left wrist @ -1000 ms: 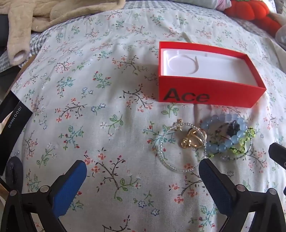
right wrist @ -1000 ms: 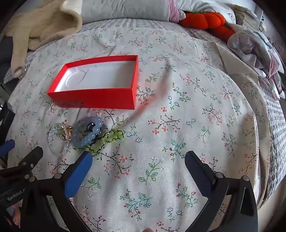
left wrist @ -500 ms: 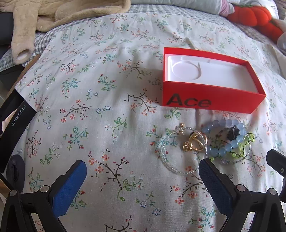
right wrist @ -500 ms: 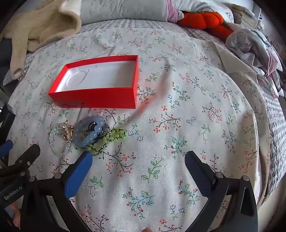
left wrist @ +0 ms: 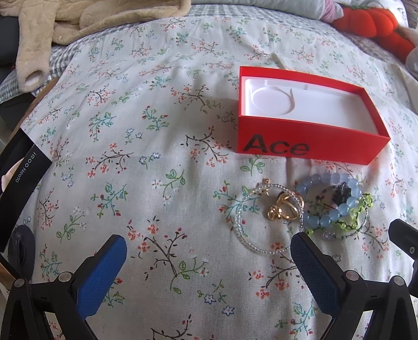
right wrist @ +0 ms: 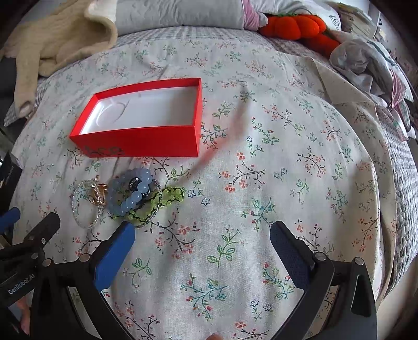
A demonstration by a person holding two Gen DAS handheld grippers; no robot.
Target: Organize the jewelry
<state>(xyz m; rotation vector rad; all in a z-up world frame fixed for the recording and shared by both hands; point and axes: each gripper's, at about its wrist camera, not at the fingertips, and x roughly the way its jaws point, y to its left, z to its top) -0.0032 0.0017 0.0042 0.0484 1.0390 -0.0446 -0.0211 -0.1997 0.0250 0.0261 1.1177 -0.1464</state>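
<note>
both grippers, left gripper [left wrist: 209, 257] and right gripper [right wrist: 202, 247], spread wide, gripping nothing; bracelets [left wrist: 331, 206] at two o'clock, red box [left wrist: 308, 146] beyond

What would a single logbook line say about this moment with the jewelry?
left tongs: open, empty | right tongs: open, empty | bracelets: heaped on bedspread beside red box | box: nothing in it | phase: not yet grasped

Floral bedspread [right wrist: 261, 183], beige fleece garment [left wrist: 65, 23] far left, orange plush pumpkin [right wrist: 295, 24] far right, grey pillow [right wrist: 180, 13] between
</note>
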